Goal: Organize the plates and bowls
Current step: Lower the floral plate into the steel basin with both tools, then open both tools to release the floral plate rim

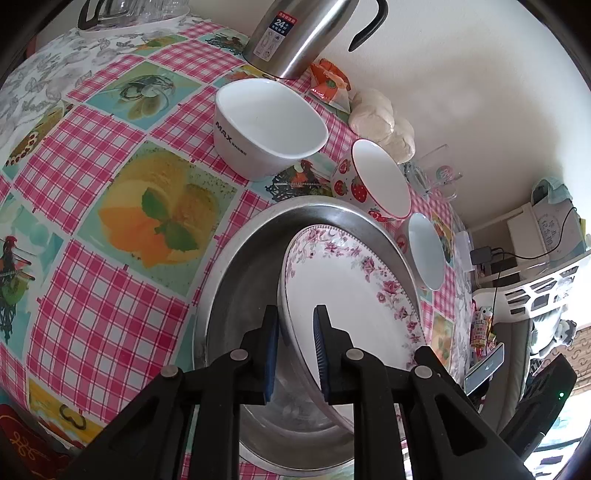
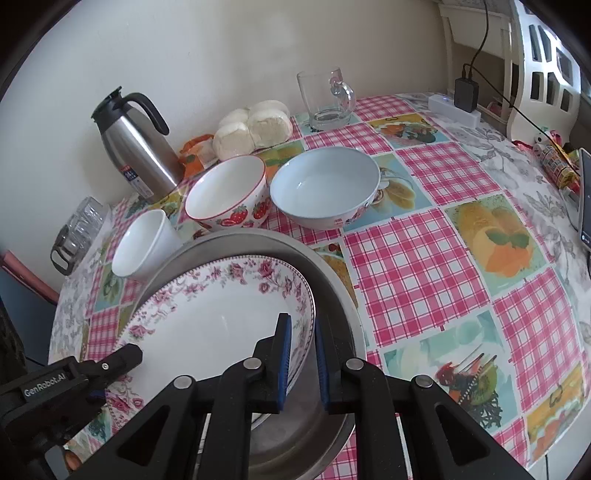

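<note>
A white plate with a pink flower rim (image 1: 351,288) (image 2: 207,317) is held over a steel basin (image 1: 243,266) (image 2: 332,280). My left gripper (image 1: 295,332) is shut on the plate's left rim; it also shows in the right wrist view (image 2: 114,360). My right gripper (image 2: 303,336) is shut on the plate's right rim. Behind the basin stand a white MAX bowl (image 1: 266,125) (image 2: 144,243), a strawberry bowl (image 1: 373,181) (image 2: 229,192) and a pale blue bowl (image 1: 424,251) (image 2: 325,184).
A steel thermos jug (image 2: 136,144) (image 1: 295,33), wrapped buns (image 2: 255,127) (image 1: 380,118) and a glass mug (image 2: 325,96) stand by the wall. A power strip with charger (image 2: 461,103) and a phone (image 2: 585,199) lie at the table's right.
</note>
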Action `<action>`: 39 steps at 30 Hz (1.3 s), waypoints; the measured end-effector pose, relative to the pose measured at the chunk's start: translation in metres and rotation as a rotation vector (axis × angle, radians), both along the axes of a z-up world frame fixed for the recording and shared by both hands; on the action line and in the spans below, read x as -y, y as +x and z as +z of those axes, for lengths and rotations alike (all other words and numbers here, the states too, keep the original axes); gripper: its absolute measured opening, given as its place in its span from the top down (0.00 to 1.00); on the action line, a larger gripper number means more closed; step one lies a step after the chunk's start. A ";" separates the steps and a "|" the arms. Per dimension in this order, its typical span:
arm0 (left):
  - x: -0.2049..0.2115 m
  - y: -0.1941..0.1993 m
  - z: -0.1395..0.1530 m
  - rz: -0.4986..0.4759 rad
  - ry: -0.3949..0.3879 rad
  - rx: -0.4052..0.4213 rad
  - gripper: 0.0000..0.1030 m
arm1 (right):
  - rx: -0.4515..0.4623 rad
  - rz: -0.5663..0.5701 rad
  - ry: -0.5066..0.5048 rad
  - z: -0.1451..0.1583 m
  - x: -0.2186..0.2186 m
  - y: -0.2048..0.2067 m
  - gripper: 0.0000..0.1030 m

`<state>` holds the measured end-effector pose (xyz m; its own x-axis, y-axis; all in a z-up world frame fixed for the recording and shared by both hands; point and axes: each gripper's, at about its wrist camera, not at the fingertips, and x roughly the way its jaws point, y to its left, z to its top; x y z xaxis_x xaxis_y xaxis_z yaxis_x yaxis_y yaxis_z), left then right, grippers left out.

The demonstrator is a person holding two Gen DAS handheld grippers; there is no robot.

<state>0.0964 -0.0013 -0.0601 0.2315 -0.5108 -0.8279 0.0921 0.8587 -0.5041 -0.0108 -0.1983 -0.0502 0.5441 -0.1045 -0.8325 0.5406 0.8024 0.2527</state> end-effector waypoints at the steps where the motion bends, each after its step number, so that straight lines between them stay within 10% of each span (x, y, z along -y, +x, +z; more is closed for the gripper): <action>1: 0.001 0.000 -0.001 -0.001 0.008 -0.005 0.83 | -0.004 0.003 -0.004 0.000 -0.001 0.000 0.86; 39: -0.005 -0.005 -0.033 0.022 0.054 -0.115 0.78 | -0.160 0.091 -0.103 -0.021 -0.014 0.013 0.84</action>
